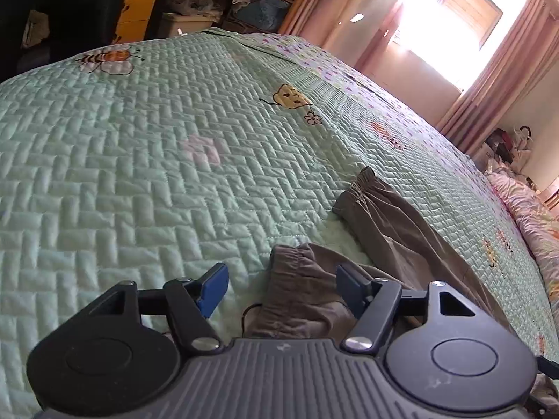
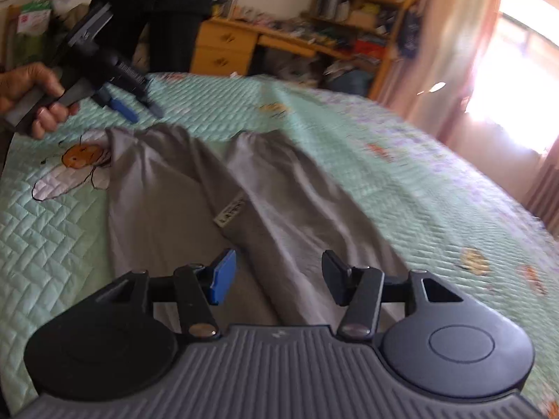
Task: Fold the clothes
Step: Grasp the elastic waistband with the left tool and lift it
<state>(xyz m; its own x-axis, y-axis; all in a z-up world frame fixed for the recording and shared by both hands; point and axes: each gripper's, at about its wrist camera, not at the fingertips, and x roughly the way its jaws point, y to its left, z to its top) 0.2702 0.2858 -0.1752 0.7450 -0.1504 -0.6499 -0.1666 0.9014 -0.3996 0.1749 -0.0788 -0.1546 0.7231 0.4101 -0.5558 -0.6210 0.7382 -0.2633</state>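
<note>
Both grippers (image 1: pixel 279 288) (image 2: pixel 277 276) hover open above grey trousers (image 2: pixel 195 188).

Hard daylight pours through the curtained window (image 1: pixel 450 10), blown out to white glare in both views, leaving the pale green quilted bedspread (image 1: pixel 139 160) evenly lit, while the right wrist view smears with motion blur and fisheye bending curves the edges.
</note>
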